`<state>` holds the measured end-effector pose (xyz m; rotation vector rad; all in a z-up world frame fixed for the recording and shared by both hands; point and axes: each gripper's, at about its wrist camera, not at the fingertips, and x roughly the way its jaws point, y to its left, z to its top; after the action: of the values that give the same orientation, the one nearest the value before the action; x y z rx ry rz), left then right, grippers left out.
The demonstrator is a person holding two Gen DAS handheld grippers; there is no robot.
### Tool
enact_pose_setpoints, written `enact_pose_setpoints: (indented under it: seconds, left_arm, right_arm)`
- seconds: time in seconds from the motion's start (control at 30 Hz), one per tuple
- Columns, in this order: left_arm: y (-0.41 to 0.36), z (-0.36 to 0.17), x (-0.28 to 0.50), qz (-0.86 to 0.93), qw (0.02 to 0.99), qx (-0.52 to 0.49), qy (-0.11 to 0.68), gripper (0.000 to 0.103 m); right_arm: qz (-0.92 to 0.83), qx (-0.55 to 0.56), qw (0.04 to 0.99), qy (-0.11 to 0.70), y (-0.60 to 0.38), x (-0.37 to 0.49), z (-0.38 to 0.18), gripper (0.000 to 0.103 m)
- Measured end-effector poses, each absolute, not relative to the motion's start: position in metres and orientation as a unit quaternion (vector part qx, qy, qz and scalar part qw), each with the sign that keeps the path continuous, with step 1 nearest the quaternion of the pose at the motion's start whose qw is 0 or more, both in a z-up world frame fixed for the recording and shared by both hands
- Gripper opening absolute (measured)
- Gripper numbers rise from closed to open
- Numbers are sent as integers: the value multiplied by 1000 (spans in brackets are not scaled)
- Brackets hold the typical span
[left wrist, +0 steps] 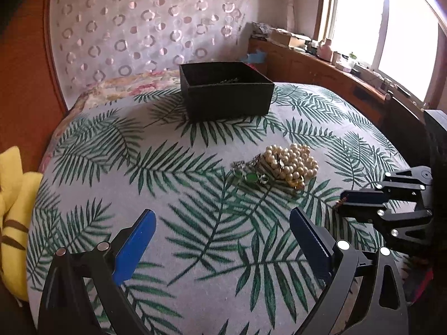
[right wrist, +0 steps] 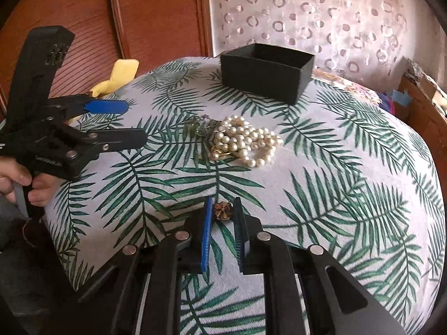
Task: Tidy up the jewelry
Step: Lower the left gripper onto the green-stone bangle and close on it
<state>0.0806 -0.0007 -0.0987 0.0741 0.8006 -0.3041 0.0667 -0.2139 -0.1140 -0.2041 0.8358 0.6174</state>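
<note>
A heap of jewelry lies mid-bed on the leaf-print cover (left wrist: 178, 195): a pearl necklace (left wrist: 293, 164) (right wrist: 248, 142), green stone pieces (left wrist: 250, 177) and small gold and silver bits. Behind it stands an open black box (left wrist: 226, 92) (right wrist: 268, 69) with a thin chain glinting inside. My left gripper (left wrist: 222, 215) (right wrist: 134, 121) is open and holds nothing, hovering short of the heap. My right gripper (right wrist: 222, 203) (left wrist: 340, 202) stands nearly closed, its pads against a small gold flower-shaped piece (right wrist: 222, 210) just above the cover, right of the heap in the left wrist view.
A yellow cushion (left wrist: 14, 209) (right wrist: 120, 75) lies off the bed's left side by the wooden headboard (right wrist: 156, 14). A wooden ledge (left wrist: 335, 64) under the window carries clutter. A person's hand (right wrist: 16, 178) grips the left tool's handle.
</note>
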Motion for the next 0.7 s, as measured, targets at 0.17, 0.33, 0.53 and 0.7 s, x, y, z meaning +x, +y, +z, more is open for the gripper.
enact_pose_setpoints:
  seconds: [0.17, 0.33, 0.53, 0.7]
  left_arm:
    - [-12, -95, 96, -168, 905, 34, 389, 85]
    - [-24, -96, 115, -188, 896, 29, 402, 58]
    - [-31, -107, 136, -176, 890, 30, 420, 32]
    - [-29, -114, 141, -163, 889, 36, 426, 32]
  right_arm:
    - [291, -80, 868, 395, -222, 65, -115, 16]
    - [291, -79, 869, 393, -223, 64, -115, 16]
    - [292, -75, 868, 393, -222, 66, -116, 16]
    - [293, -76, 868, 393, -221, 66, -117, 16]
